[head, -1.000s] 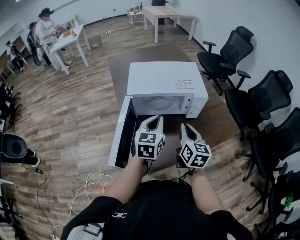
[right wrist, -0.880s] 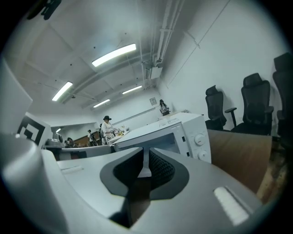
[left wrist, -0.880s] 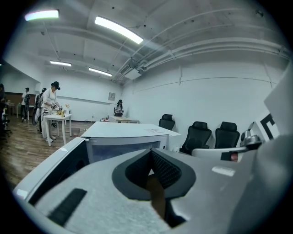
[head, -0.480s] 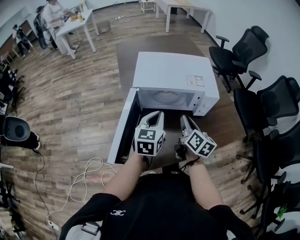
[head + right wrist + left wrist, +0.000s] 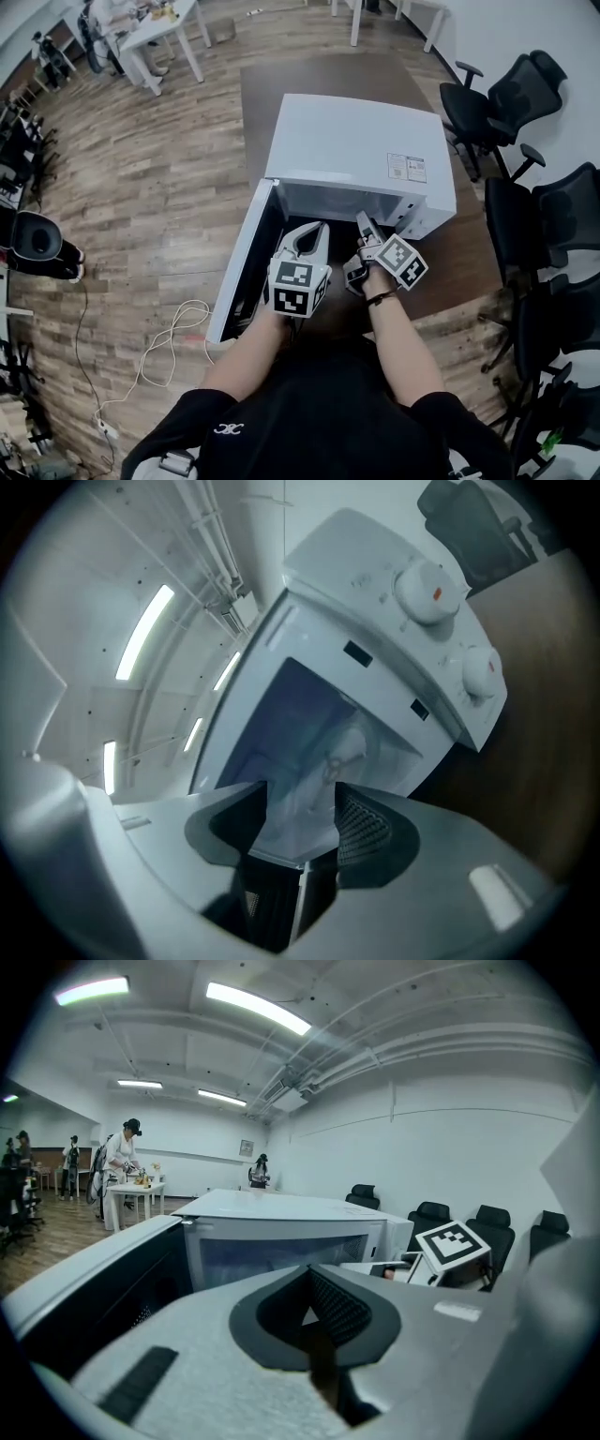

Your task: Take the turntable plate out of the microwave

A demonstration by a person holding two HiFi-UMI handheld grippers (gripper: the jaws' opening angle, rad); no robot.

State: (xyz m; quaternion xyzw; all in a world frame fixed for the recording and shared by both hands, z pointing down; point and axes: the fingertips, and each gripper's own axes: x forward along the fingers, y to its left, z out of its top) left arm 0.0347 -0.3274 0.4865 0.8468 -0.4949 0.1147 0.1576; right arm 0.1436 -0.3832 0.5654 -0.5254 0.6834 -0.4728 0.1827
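Both tongs have been brought closer to the mouth of the microwave (image 5: pixel 347 141) since the earlier frame, and the right tongs (image 5: pixel 363 225) have been rolled onto their side. The microwave is stood on the brown tabletop (image 5: pixel 300 84), with its door (image 5: pixel 242 262) swung fully open to the left. The turntable plate (image 5: pixel 347 742) is seated on the cavity floor. It is seen in the right gripper view as a pale glass disc directly ahead of the jaws, and it is not touched.

The step in hand is judged to be the approach for the grasp, as nothing has yet been lifted. The right tongs are being opened and are spread wide. No object is enclosed by the pads; only the plate beyond is seen through the gap. The left tongs (image 5: pixel 314 232) are clenched, pads together, with nothing held, just left of the right tongs and near the open door.

For the next move, the right tongs would need to be carried further into the cavity until the near rim of the plate is taken between the pads. A light lift would then be required to clear the hub before withdrawal.
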